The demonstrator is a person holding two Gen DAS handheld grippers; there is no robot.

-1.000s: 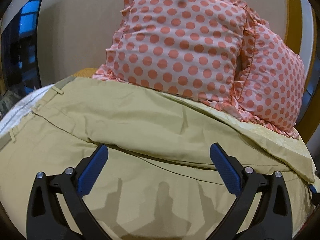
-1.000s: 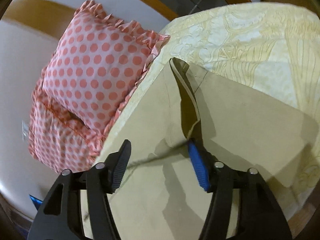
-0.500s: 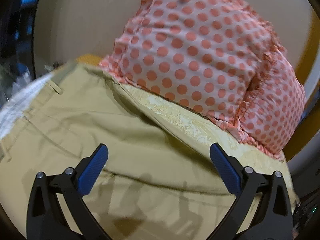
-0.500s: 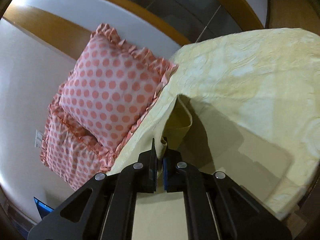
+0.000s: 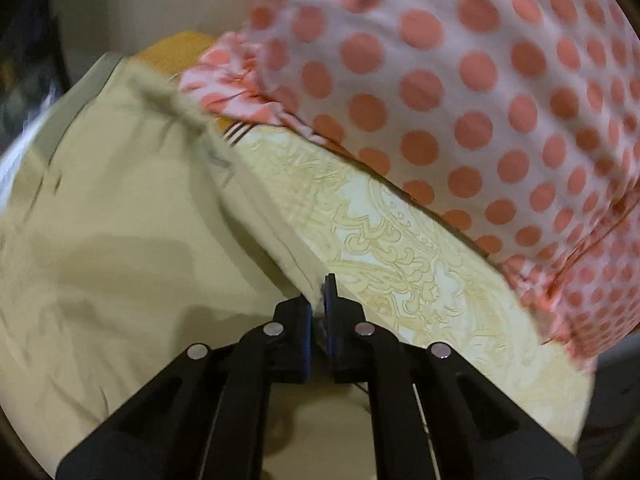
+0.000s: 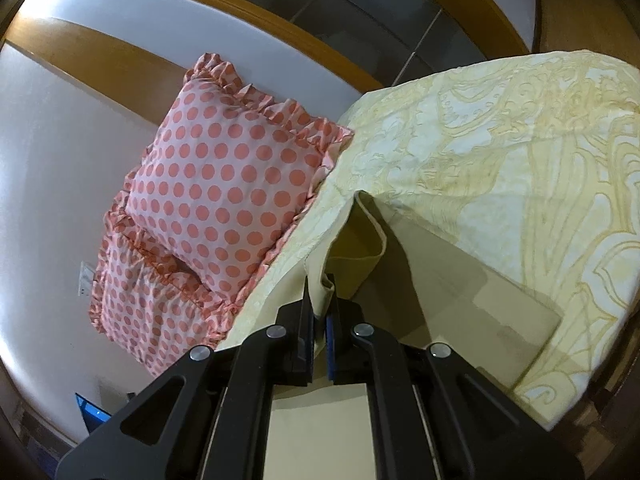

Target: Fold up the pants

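Observation:
Khaki pants (image 5: 120, 240) lie spread on a bed with a pale yellow patterned bedspread (image 5: 400, 240). My left gripper (image 5: 319, 312) is shut on the pants' edge, next to the bedspread. In the right wrist view, my right gripper (image 6: 319, 312) is shut on a leg hem of the pants (image 6: 352, 248) and holds it lifted above the bedspread (image 6: 500, 168). The lifted cloth hangs in a tent shape in front of the jaws.
Two pink pillows with coral dots lean against the wall at the head of the bed (image 5: 460, 100) (image 6: 224, 184). A wooden bed frame (image 6: 240, 12) curves behind them. The bed's edge (image 6: 560, 392) drops away at the right.
Both grippers were open over the pants a second ago. The right one shut on the hem first and lifted it; the left one has now shut on the pants' edge.

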